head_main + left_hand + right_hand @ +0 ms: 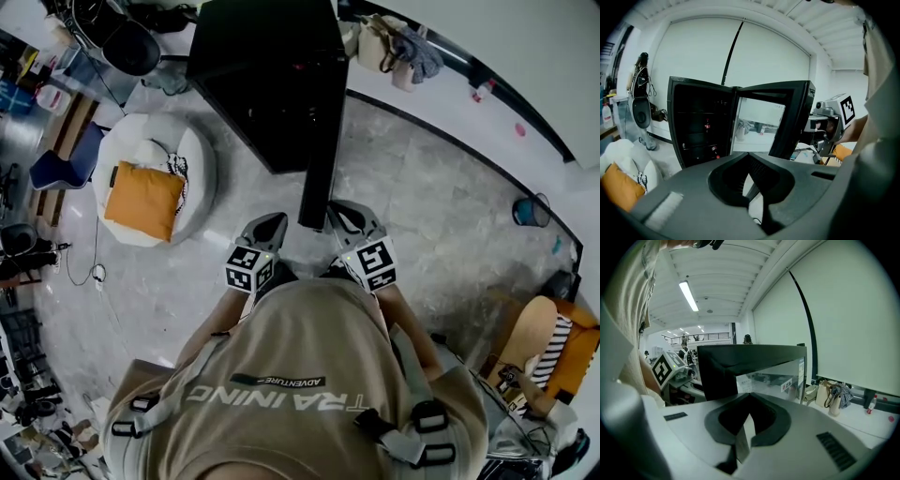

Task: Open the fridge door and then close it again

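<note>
Evidently the opening half is done: the black fridge (267, 75) stands on the grey floor near the far wall with its glass door (319, 159) swung wide, free edge pointing back at the person. The left gripper (265, 230) sits just beside that edge on the door's inner side, facing the dark shelves (701, 124). The right gripper (354, 220) sits just beside it on the outer side. Each gripper's own view shows its jaws pressed together with nothing between them, and neither clearly touches the door. Closing is what remains. That probably calls for the right gripper to press the door's outer face (773, 373) and swing it towards the cabinet while the left one clears out of its path.
</note>
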{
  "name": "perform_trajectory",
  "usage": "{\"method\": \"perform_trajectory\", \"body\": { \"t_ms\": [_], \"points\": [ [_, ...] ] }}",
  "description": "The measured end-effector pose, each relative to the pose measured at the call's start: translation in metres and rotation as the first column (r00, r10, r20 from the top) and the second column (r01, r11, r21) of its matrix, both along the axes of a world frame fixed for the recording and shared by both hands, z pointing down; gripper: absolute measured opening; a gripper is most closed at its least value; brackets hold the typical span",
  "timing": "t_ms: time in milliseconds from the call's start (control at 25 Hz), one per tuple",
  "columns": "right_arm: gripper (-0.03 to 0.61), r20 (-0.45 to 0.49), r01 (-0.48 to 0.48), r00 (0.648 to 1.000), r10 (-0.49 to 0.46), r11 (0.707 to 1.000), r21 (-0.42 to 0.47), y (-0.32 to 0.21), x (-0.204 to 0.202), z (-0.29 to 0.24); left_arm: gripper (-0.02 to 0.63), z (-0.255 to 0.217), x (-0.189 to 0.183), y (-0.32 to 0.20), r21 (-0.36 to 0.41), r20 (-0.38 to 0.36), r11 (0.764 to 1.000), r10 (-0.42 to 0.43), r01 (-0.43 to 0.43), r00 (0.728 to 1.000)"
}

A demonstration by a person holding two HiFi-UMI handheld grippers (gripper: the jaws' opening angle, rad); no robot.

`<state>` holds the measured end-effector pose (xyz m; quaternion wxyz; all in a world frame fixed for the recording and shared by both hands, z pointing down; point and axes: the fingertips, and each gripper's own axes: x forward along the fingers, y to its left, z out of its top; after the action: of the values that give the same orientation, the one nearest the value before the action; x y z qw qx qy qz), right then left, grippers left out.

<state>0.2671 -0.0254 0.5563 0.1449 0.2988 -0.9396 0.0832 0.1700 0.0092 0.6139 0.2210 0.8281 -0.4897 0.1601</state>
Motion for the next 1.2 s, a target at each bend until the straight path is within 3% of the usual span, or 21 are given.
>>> {"method": "perform_trajectory", "body": {
  "t_ms": [600, 1200],
  "points": [
    [-0.005, -0.013, -0.002, 1.0, 0.002, 1.0, 0.002, 0.007, -0.08, -0.006, 0.0, -0.01, -0.082, -0.015, 0.001, 0.013, 1.0, 0.007, -0.007, 1.0],
    [-0.005, -0.043, -0.094, 0.995, 0.094, 0.996, -0.003, -0.018, -0.156, -0.002, 0.0, -0.015, -0.189, -0.036, 0.029, -0.006, 1.0, -0.005, 0.005, 1.0]
  ]
}}
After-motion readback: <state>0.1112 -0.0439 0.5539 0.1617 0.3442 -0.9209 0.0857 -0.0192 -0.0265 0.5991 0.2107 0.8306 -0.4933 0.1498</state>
